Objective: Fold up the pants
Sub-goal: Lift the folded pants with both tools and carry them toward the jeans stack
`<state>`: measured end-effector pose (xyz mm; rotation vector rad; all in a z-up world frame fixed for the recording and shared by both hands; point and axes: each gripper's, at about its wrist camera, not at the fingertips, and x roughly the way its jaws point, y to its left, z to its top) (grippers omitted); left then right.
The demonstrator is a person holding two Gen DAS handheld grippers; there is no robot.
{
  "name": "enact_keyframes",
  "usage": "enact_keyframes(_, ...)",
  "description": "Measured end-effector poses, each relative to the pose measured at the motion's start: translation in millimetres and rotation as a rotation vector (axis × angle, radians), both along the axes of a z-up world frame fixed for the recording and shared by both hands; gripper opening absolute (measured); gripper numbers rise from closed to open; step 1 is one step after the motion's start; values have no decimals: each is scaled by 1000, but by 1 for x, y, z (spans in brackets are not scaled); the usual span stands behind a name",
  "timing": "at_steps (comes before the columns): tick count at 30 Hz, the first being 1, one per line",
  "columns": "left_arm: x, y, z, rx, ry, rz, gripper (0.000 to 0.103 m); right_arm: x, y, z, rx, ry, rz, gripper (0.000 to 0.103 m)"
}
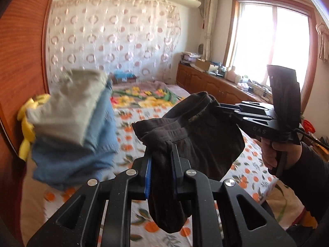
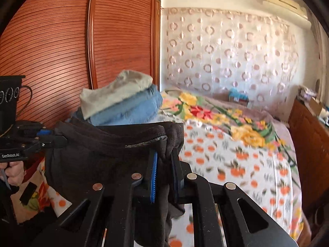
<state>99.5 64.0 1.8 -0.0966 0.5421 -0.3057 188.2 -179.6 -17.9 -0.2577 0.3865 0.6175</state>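
Observation:
Dark brown pants [image 1: 191, 131] hang in the air above the bed, held at the waistband by both grippers. My left gripper [image 1: 161, 156] is shut on one end of the waistband, with cloth bunched between its blue pads. My right gripper [image 2: 165, 160] is shut on the other end, near the zipper. In the left wrist view the right gripper [image 1: 221, 106] comes in from the right, held by a hand. In the right wrist view the left gripper [image 2: 59, 138] shows at the left edge, and the pants [image 2: 98, 150] sag between the two.
A stack of folded clothes [image 1: 72, 121], grey over blue, lies on the bed by the wooden wardrobe [image 2: 61, 51]; it also shows in the right wrist view [image 2: 121, 100]. The bed [image 2: 236, 160] has an orange-print sheet and a floral blanket. A wooden cabinet [image 1: 205, 80] runs under the window.

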Motion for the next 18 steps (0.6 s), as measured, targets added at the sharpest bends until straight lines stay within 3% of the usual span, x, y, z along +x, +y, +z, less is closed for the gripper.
enact_keyframes(8, 25, 37, 27, 42, -67, 86, 16, 48, 42, 21, 5, -76, 55, 12)
enact_keyframes(18, 56, 89, 30, -1, -81, 226, 16, 124, 108, 44, -74, -139, 141, 12)
